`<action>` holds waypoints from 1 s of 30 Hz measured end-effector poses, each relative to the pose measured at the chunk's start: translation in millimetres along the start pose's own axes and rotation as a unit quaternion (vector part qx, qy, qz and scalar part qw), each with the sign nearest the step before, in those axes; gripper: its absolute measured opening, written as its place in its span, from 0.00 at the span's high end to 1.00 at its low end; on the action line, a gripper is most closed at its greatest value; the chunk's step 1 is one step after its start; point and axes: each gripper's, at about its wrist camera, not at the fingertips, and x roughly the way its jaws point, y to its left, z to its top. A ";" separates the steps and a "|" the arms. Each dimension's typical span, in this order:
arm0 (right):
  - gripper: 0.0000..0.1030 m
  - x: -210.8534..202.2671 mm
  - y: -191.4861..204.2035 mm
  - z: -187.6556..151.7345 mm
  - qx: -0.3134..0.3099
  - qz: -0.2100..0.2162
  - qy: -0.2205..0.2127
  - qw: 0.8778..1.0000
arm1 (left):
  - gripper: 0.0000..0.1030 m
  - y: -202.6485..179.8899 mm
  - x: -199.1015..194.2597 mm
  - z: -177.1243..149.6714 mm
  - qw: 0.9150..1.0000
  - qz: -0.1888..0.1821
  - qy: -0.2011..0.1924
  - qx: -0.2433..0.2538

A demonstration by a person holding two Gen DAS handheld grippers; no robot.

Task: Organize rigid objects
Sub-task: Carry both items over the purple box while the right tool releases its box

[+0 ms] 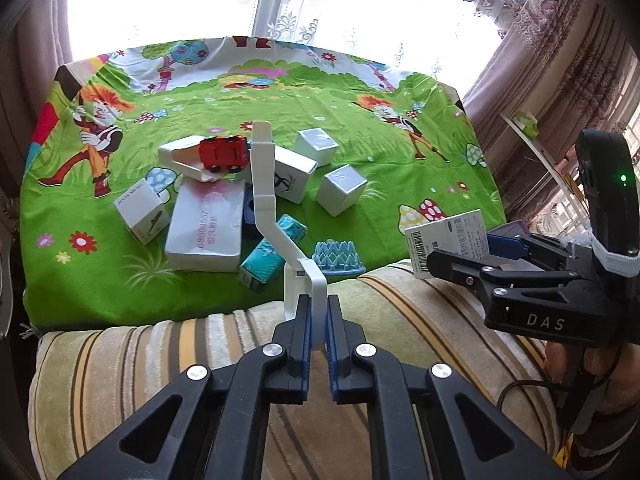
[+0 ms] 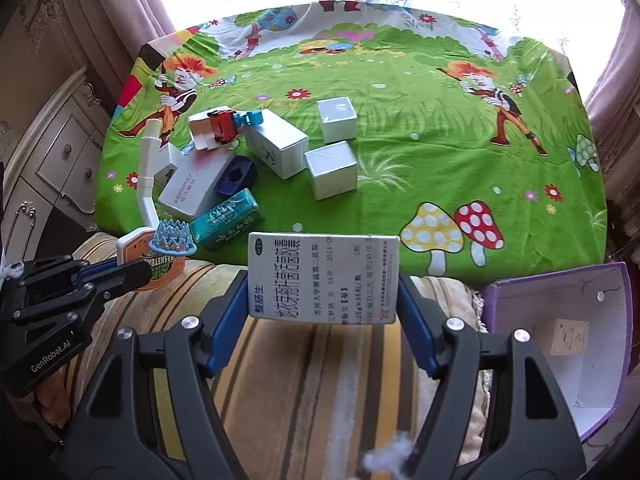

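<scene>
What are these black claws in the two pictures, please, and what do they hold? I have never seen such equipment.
They are two hand-held grippers, not a robot; a person squeezes one in each hand. Each carries a wide-angle camera looking along its fingers, so one picture comes from the left gripper and one from the right gripper. The left one is shut on a toy basketball hoop, white with a blue net. The right one is shut on a white medicine box. Ahead, a cartoon tablecloth holds several white boxes, a red toy car and a teal packet. An open purple box stands at the right.
</scene>
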 end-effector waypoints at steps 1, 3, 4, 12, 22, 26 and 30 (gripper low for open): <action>0.29 -3.0 -4.1 -1.9 0.003 -0.003 -0.003 1.000 | 0.93 -4.3 0.0 0.5 1.000 -0.004 -0.001 0.002; 0.29 -8.6 -12.4 -5.7 0.011 -0.007 -0.009 1.000 | 0.93 -12.9 0.2 1.8 1.000 -0.013 -0.003 0.006; 0.29 -11.5 -16.9 -7.8 0.015 -0.008 -0.011 1.000 | 0.93 -17.4 0.2 2.3 1.000 -0.017 -0.004 0.009; 0.29 -36.3 -54.1 -26.2 0.044 -0.039 -0.033 0.998 | 0.93 -60.2 5.5 5.3 0.997 -0.059 0.001 0.041; 0.29 -66.8 -126.6 -55.2 0.109 -0.098 -0.050 0.988 | 0.93 -119.2 17.7 9.3 0.990 -0.108 0.015 0.089; 0.29 -75.8 -154.0 -66.2 0.135 -0.129 -0.053 0.981 | 0.93 -139.8 24.4 9.1 0.985 -0.138 0.025 0.103; 0.29 -84.7 -175.6 -76.6 0.153 -0.159 -0.057 0.974 | 0.93 -159.1 32.9 9.1 0.979 -0.167 0.038 0.112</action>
